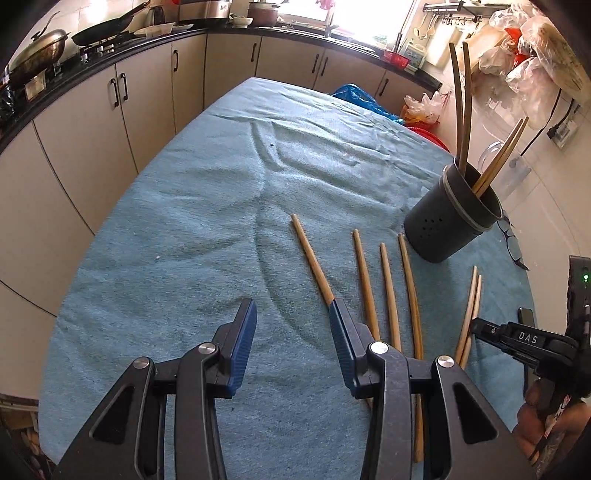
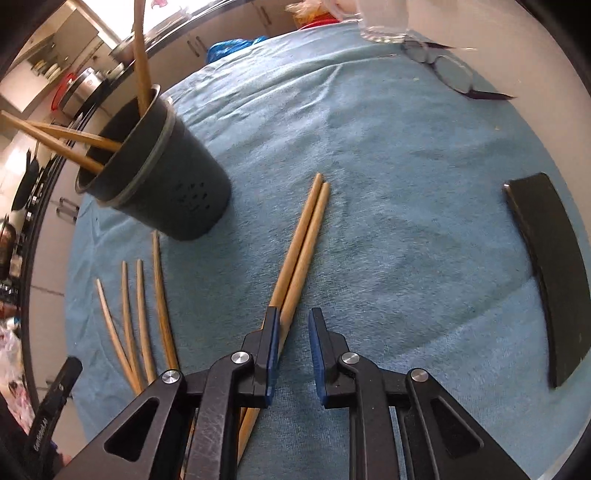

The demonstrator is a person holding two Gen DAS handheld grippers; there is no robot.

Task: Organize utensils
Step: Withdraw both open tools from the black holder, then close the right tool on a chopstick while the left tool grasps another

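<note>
While open, R tongs (image 2: 292,314) over chopsticks (image 2: 301,251)

A round table is covered by a wrinkled light-blue terry cloth (image 1: 207,206), on which a pair of dark-framed glasses (image 2: 448,70) and a flat black rectangular object (image 2: 554,273) are laid well apart. Along the dark kitchen counter (image 1: 110,55), a black frying pan (image 1: 107,29) and a lidded metal wok (image 1: 37,48) are seen above beige cabinet doors (image 1: 147,99).

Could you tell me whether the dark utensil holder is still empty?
No, the dark utensil holder already has several chopsticks standing in it.
</note>
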